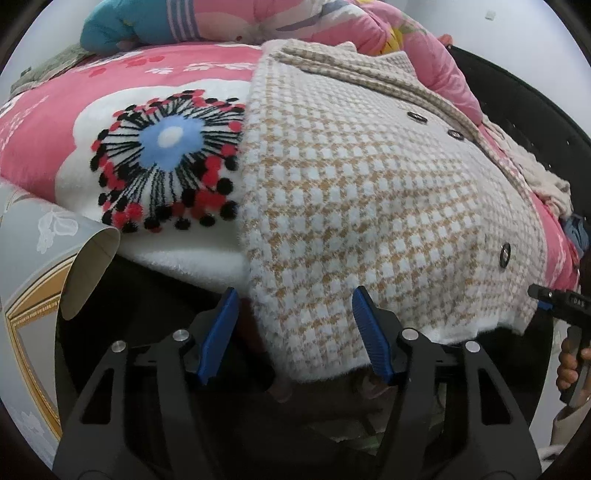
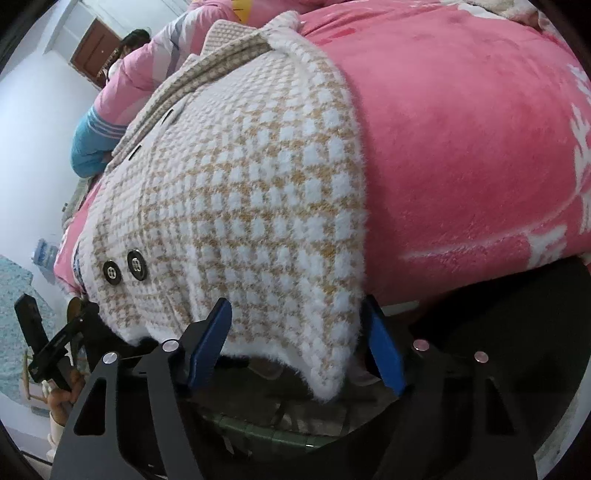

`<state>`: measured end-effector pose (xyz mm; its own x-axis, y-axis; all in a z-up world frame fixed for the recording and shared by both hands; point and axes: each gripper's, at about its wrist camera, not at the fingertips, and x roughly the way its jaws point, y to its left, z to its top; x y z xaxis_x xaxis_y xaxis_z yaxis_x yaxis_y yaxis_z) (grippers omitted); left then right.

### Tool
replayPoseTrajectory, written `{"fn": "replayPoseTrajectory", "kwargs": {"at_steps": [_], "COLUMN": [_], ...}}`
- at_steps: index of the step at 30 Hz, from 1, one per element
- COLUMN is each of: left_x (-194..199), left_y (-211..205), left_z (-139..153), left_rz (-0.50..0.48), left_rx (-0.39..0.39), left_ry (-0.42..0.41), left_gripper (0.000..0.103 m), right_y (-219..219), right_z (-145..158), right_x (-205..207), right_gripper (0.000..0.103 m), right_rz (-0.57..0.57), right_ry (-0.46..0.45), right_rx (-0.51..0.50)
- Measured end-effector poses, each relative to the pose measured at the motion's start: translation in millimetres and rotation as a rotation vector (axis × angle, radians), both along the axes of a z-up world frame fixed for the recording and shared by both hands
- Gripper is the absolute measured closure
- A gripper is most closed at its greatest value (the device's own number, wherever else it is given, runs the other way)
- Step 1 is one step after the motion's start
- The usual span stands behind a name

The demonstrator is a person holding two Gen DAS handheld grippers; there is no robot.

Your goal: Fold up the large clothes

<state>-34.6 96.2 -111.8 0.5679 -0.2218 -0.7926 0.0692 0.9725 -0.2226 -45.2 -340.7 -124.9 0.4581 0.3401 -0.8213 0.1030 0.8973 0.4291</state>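
A white-and-tan houndstooth coat point(image 1: 369, 184) point(image 2: 240, 184) with dark buttons point(image 2: 125, 267) lies spread on a pink blanket point(image 1: 44, 122) point(image 2: 461, 147), its fuzzy hem hanging over the bed's near edge. My left gripper point(image 1: 295, 295) stands open around the hem's left corner, blue pads point(image 1: 221, 332) on either side of the cloth and not pressing it. My right gripper point(image 2: 297, 301) is open the same way around the hem's right corner, which droops between its pads point(image 2: 384, 347). Each gripper shows at the edge of the other's view, the right gripper point(image 1: 554, 299) and the left gripper point(image 2: 55, 343).
The blanket carries a big flower print point(image 1: 166, 158). A curled roll of patterned paper point(image 1: 74, 258) leans at the bed's left. A pink quilt and teal fabric point(image 1: 129, 26) are heaped at the far side. Loose clothes point(image 1: 546, 184) lie at the right. A person point(image 2: 133, 40) is by a brown door point(image 2: 94, 48).
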Motion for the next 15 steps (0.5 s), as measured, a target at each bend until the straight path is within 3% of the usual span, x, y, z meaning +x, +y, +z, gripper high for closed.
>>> {"fn": "replayPoseTrajectory", "kwargs": {"at_steps": [8, 15], "left_x": [0, -4], "left_y": [1, 6], "left_z": [-2, -8], "left_rz": [-0.082, -0.103], "left_rx": [0.035, 0.001], "left_ry": [0.039, 0.054], "left_gripper": [0.043, 0.043], "right_y": [-5, -7], "right_z": [-13, -17], "right_x": [-10, -13], "right_gripper": [0.042, 0.050], "right_rz": [-0.020, -0.029], "right_ry": [0.034, 0.055], "right_rx": [0.037, 0.040]}}
